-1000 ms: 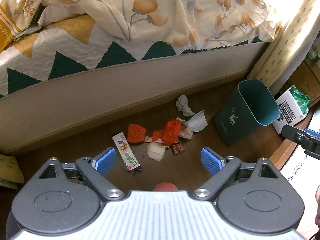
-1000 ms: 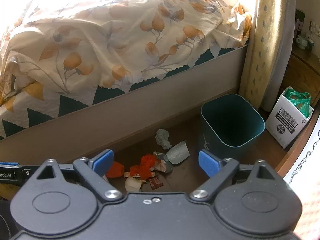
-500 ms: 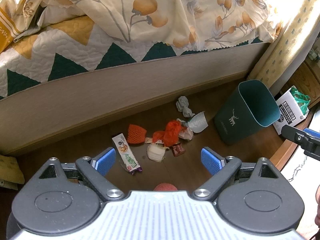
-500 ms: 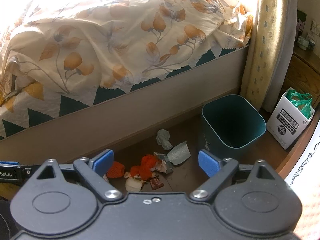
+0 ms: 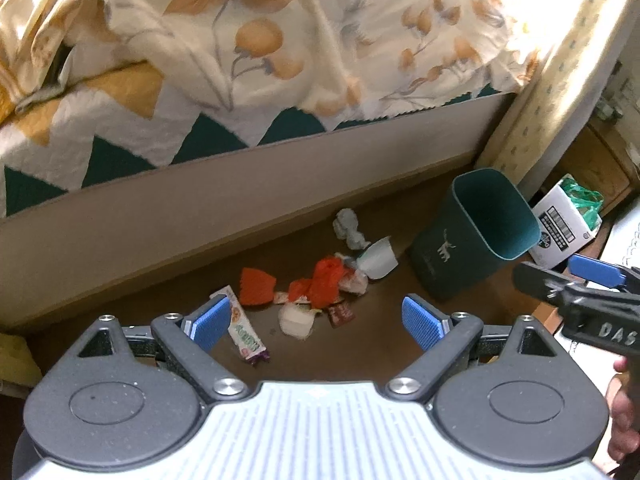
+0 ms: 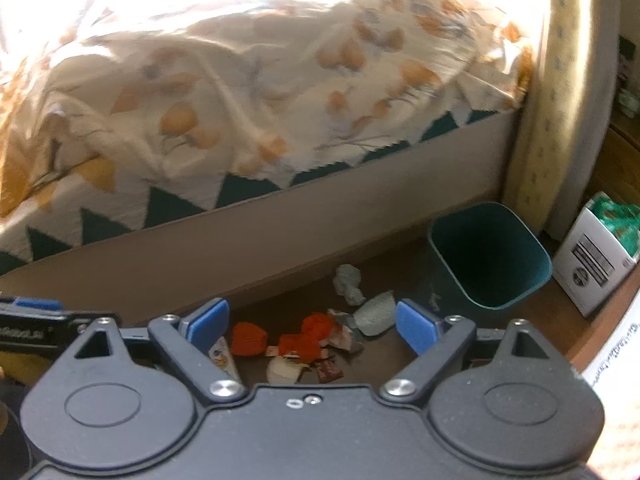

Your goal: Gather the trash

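Both the left gripper (image 5: 316, 322) and right gripper (image 6: 312, 326) hang with jaws apart, holding nothing. The trash (image 5: 320, 284) lies scattered on the floor beside the bin (image 5: 476, 236). It looks light, soft and crumpled; pinch each piece across its bulk.

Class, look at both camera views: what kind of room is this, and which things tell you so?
Most likely a bedroom: a bed draped with a floral quilt, a curtain at its end, and a small green wastebasket on the wooden floor.
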`<state>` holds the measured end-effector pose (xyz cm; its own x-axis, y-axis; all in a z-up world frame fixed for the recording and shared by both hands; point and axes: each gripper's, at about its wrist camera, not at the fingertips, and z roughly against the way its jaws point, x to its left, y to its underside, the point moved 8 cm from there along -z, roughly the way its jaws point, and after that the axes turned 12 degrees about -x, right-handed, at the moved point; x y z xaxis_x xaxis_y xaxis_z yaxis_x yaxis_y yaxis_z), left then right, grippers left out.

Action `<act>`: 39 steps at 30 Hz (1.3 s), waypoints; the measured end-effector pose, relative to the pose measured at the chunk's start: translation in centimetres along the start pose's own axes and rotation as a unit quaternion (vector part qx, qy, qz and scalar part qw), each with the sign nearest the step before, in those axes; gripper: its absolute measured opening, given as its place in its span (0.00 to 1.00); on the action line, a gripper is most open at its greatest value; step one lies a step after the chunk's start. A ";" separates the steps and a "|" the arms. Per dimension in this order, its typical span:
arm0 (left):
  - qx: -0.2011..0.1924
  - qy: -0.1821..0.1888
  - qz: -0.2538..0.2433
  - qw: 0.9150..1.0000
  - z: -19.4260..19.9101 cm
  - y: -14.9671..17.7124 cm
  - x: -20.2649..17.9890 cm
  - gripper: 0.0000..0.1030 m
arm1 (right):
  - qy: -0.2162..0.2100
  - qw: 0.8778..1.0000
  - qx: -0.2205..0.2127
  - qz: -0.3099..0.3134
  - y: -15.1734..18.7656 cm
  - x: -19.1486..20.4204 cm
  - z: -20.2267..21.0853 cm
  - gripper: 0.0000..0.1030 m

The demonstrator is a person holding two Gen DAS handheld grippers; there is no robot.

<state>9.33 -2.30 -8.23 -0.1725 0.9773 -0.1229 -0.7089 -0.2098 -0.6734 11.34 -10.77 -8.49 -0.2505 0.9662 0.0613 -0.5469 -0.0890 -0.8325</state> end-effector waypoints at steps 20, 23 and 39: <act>0.032 -0.028 0.019 0.999 -5.2 -0.2 2.2 0.90 | 0.058 0.997 -0.025 0.045 -4.8 -8.4 -2.7 0.89; 0.041 -0.033 0.017 0.998 -7.9 -0.4 3.1 0.90 | 0.062 0.996 -0.017 0.057 -6.7 -13.1 -5.4 0.96; 0.127 -0.025 -0.007 0.992 -25.8 3.5 3.2 0.90 | 0.147 0.978 0.135 0.061 2.1 -34.3 -23.2 0.83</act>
<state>23.92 0.85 -29.78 -0.1903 0.9789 -0.0748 -0.8601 -0.2030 -0.4680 37.35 -38.49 -25.12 -0.1079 0.9687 -0.2234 -0.7287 -0.2299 -0.6450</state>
